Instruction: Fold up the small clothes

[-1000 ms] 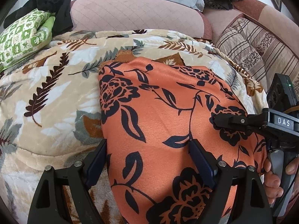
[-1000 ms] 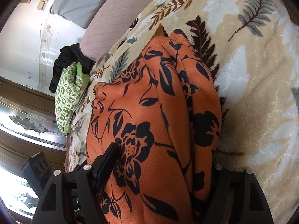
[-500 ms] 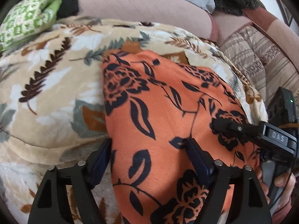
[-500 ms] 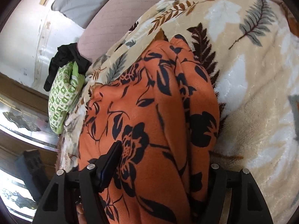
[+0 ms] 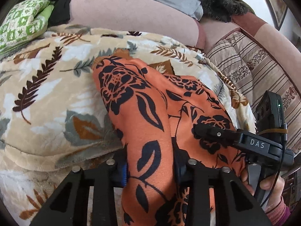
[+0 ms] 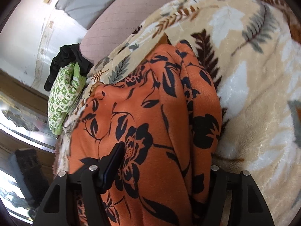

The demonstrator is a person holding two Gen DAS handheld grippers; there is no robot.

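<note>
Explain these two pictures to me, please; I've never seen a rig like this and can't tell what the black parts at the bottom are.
There is no robot here. A person holds a gripper in each hand, and each one carries a wide-angle camera looking along its jaws. The black parts are those jaws. One picture is taken from the left gripper, the other from the right gripper.

An orange floral garment lies on a leaf-print blanket over a sofa. A green patterned cloth sits further back.

The left jaws have just been closing and now pinch a raised ridge of the garment. The right jaws have been closing too, with the garment between them, but they stand wide and do not visibly pinch it.

The left view also shows the hand holding the right gripper.
</note>
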